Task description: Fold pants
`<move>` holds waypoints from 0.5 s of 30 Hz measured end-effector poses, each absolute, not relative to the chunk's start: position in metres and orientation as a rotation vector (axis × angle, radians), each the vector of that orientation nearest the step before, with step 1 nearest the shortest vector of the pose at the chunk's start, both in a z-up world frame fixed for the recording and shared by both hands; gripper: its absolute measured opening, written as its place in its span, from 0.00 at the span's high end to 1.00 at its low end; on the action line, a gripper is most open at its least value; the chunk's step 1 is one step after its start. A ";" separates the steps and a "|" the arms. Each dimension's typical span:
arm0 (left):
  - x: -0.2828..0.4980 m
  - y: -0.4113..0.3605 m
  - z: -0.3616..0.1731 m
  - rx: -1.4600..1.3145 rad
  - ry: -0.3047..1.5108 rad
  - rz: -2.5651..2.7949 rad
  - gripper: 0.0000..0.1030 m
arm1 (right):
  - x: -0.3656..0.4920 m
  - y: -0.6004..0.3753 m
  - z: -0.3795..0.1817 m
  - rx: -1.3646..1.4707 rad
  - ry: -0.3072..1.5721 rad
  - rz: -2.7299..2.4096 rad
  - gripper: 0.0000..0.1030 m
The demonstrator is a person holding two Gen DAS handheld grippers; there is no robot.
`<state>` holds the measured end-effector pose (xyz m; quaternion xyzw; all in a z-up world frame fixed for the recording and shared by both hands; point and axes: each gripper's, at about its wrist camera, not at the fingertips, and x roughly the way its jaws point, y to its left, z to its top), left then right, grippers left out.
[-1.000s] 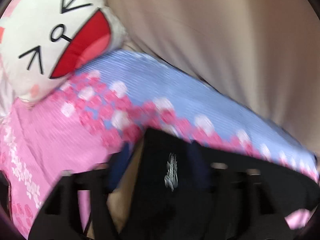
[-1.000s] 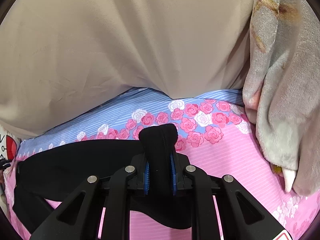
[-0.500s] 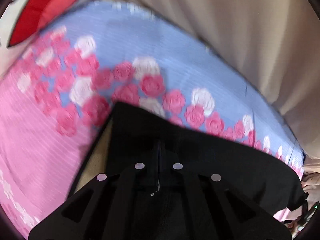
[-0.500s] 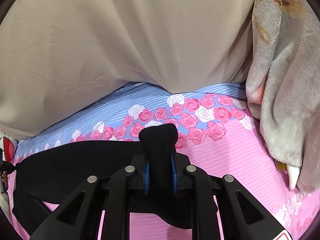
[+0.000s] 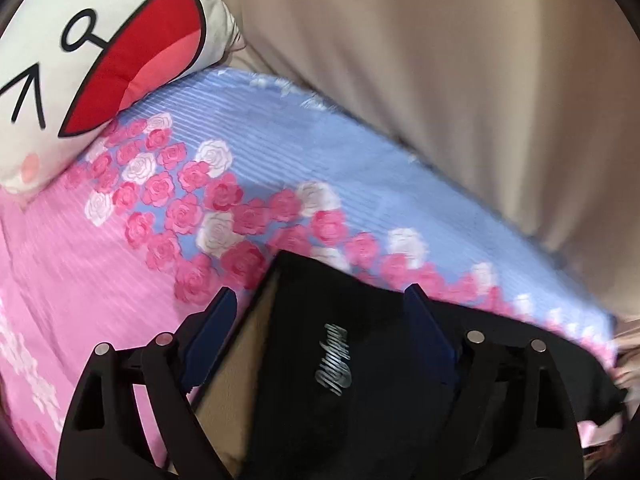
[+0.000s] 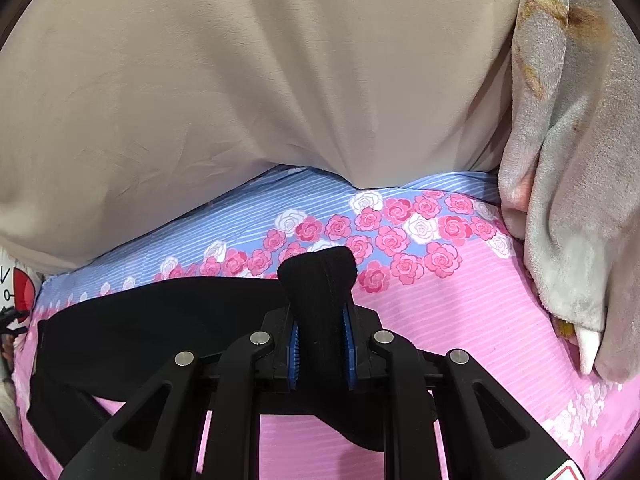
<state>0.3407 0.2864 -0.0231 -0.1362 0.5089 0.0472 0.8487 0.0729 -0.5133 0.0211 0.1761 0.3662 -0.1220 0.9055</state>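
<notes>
Both wrist cams close, angled down; share black pants on rose blanket.

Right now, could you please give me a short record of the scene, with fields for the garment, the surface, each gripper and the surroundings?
garment: black pants, spread across the bedsheet
surface: pink and blue rose-print bedsheet
left gripper: jaws just opened wide, pants' corner with a silver script logo between them, pads not pressing
right gripper: shut on a bunched fold of the pants
surroundings: cartoon-face pillow, beige fabric behind, grey plush blanket at right
</notes>
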 end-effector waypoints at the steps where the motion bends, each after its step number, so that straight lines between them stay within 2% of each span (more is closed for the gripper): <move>1: 0.343 0.288 -0.028 -0.285 1.078 0.089 0.19 | 0.072 -0.514 0.021 0.364 0.758 -0.254 0.85; 2: 0.349 0.289 -0.036 -0.295 1.098 0.066 0.20 | 0.072 -0.514 0.021 0.365 0.760 -0.254 0.85; 3: 0.352 0.290 -0.042 -0.314 1.118 0.042 0.27 | 0.072 -0.515 0.020 0.364 0.761 -0.257 0.85; 4: 0.356 0.290 -0.049 -0.338 1.142 0.005 0.37 | 0.072 -0.516 0.019 0.364 0.765 -0.263 0.85; 5: 0.361 0.291 -0.055 -0.340 1.171 0.009 0.58 | 0.073 -0.517 0.018 0.368 0.767 -0.266 0.85; 7: 0.364 0.291 -0.057 -0.321 1.177 0.046 0.75 | 0.074 -0.519 0.016 0.376 0.767 -0.272 0.85; 8: 0.366 0.292 -0.056 -0.319 1.179 0.030 0.78 | 0.075 -0.519 0.015 0.379 0.766 -0.276 0.85; 10: 0.361 0.297 -0.048 -0.345 1.158 0.030 0.80 | 0.075 -0.520 0.013 0.388 0.764 -0.279 0.85; 11: 0.354 0.299 -0.037 -0.349 1.117 0.015 0.92 | 0.075 -0.520 0.013 0.390 0.761 -0.280 0.85; 15: 0.306 0.308 0.018 -0.399 0.958 -0.088 0.92 | 0.070 -0.516 0.025 0.390 0.715 -0.254 0.85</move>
